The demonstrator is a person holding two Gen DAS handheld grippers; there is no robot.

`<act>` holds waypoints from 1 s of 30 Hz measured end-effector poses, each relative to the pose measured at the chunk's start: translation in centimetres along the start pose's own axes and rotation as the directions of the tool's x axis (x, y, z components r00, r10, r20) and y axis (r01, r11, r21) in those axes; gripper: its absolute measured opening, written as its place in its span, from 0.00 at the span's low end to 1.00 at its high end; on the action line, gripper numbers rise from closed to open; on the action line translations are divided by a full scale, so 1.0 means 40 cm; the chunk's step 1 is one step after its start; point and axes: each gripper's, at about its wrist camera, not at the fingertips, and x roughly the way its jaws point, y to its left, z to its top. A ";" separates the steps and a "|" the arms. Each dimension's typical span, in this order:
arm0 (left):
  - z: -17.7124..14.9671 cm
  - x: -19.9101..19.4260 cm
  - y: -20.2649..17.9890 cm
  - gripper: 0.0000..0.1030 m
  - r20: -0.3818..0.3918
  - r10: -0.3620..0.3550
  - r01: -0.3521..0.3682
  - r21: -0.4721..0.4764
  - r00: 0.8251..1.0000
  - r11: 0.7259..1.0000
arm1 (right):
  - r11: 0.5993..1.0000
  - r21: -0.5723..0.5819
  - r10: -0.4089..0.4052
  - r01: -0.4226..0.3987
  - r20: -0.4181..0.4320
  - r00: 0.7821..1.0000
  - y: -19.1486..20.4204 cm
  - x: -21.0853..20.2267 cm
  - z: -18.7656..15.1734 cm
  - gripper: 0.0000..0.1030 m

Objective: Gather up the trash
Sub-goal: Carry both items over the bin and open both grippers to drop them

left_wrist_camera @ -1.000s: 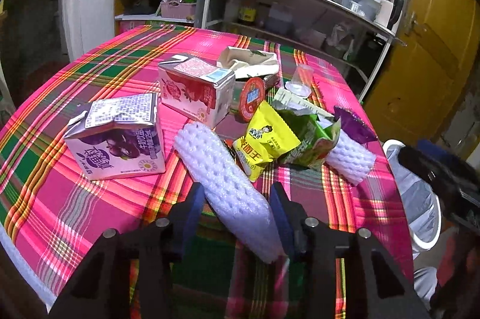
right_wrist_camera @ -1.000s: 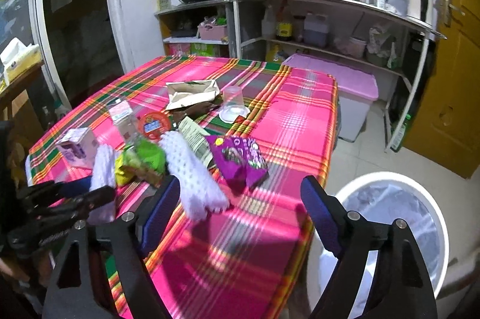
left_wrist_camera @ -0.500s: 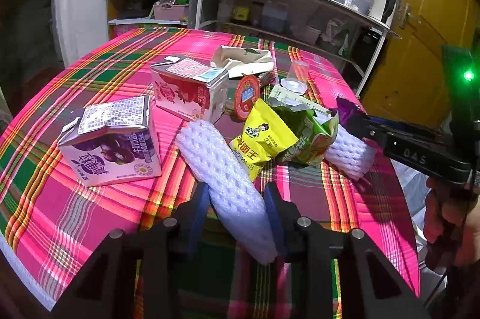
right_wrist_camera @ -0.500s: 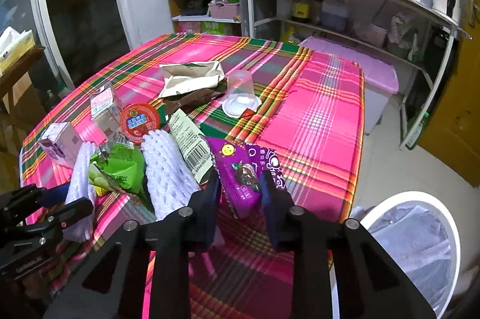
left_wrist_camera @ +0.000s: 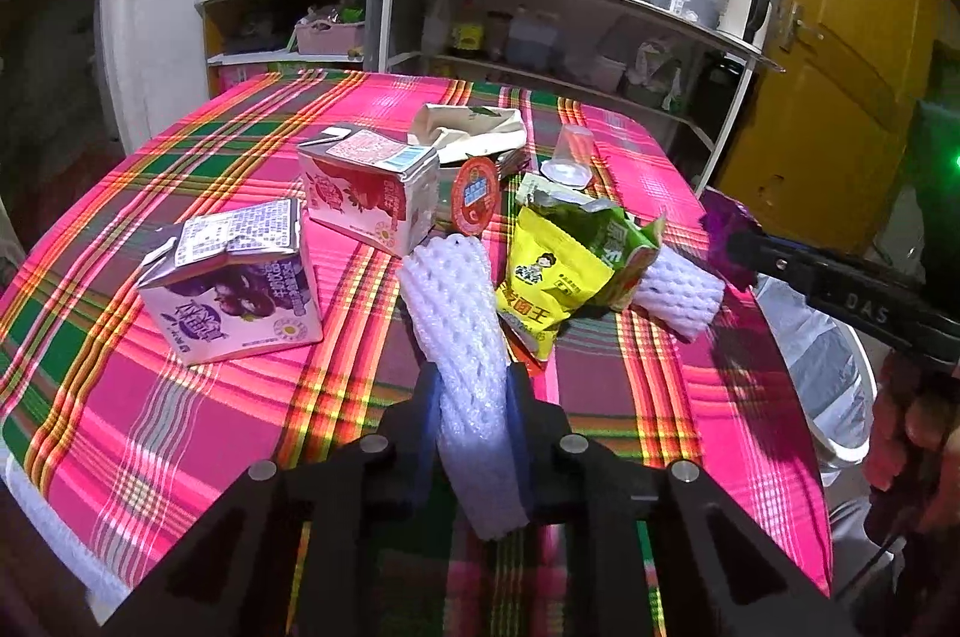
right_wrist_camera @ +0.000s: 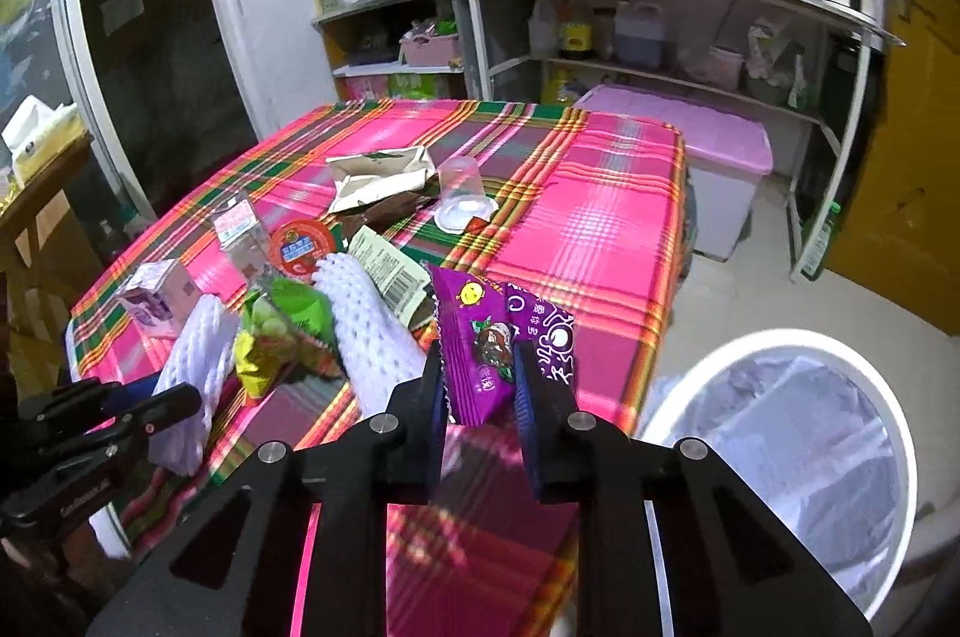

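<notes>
Foam sleeve (left_wrist_camera: 465,337) lengthwise between fingers

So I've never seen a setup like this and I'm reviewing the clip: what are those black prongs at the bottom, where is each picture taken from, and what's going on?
There is no robot here: a person holds a two-finger gripper in each hand, and a fisheye camera on each looks along its fingers.

In the left wrist view, the left gripper is shut on a white foam fruit net. In the right wrist view, the right gripper is shut on a purple snack wrapper.

On the pink plaid tablecloth lie two milk cartons, a yellow-green snack bag, another foam net and a clear cup. A lined white bin stands on the floor beside the table.
</notes>
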 end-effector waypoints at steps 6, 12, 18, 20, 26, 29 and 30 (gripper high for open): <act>-0.006 -0.049 -0.009 0.20 0.027 0.002 -0.002 0.001 1.000 1.000 | 0.999 0.037 -0.011 0.010 0.029 1.000 -0.017 -0.068 -0.034 0.21; 0.005 -0.099 -0.040 0.20 0.065 -0.017 0.016 0.026 0.998 1.000 | 0.995 0.089 -0.038 0.033 0.049 0.998 -0.058 -0.130 -0.075 0.21; 0.027 -0.116 -0.124 0.20 0.079 -0.096 0.088 0.101 0.992 0.991 | 0.986 0.143 -0.089 0.080 0.057 0.994 -0.118 -0.187 -0.117 0.21; 0.036 -0.112 -0.166 0.20 0.076 -0.132 0.121 0.137 0.988 0.983 | 0.982 0.165 -0.108 0.097 0.057 0.993 -0.144 -0.205 -0.133 0.21; 0.048 -0.061 -0.287 0.20 0.018 -0.248 0.238 0.218 0.969 0.947 | 0.965 0.222 -0.149 0.138 0.034 0.988 -0.214 -0.225 -0.174 0.21; 0.048 -0.030 -0.343 0.20 -0.020 -0.298 0.293 0.246 0.954 0.924 | 0.956 0.251 -0.158 0.149 0.016 0.987 -0.249 -0.223 -0.193 0.21; 0.047 -0.023 -0.359 0.20 -0.030 -0.309 0.306 0.253 0.951 0.918 | 0.953 0.260 -0.161 0.153 0.011 0.987 -0.260 -0.221 -0.200 0.21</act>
